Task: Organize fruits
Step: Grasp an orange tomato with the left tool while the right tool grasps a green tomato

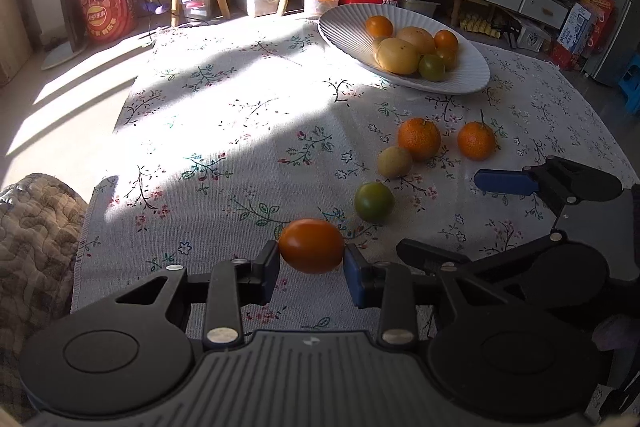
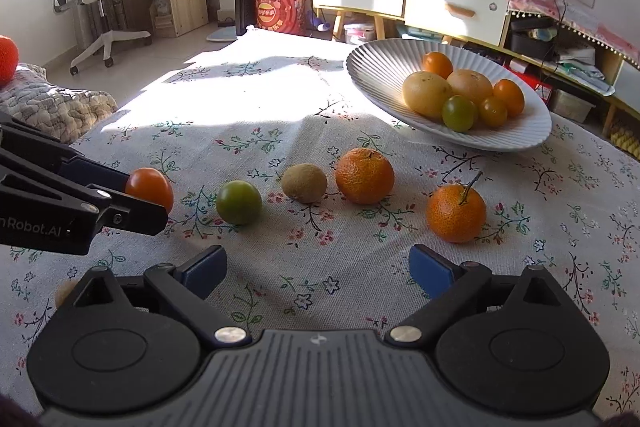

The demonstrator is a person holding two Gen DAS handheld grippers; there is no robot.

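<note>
1. Four fruits lie loose on your floral tablecloth (image 2: 320, 131), in a rough row: a green tomato (image 2: 239, 202) at the left, a brown kiwi (image 2: 304, 183) just right of it, then a large mandarin (image 2: 364, 175), and a stemmed mandarin (image 2: 456, 213) nearest your right gripper.
2. Your left gripper (image 1: 311, 263) has its two blue pads pressed on either side of a small orange tomato (image 1: 311, 246); the fruit sits squarely between them, at the left end of the row.
3. In the right wrist view that same orange tomato (image 2: 150, 188) shows at the tip of the left gripper (image 2: 138, 205), just left of the green tomato and apart from it. You cannot tell from either view whether it is lifted off the cloth or resting on it.
4. Your right gripper (image 2: 316, 269) has its fingers spread wide and grips nothing; only cloth lies between them. The stemmed mandarin is just beyond its right finger (image 2: 430, 269).
5. The white ribbed plate (image 2: 380, 67) stands at the far right of the table, well apart from the row. It already carries two big yellow fruits, several small orange tomatoes and a green one.
6. In the left wrist view the plate (image 1: 344, 27) is far and to the right, with the loose fruits between it and your right gripper (image 1: 452, 215).
</note>
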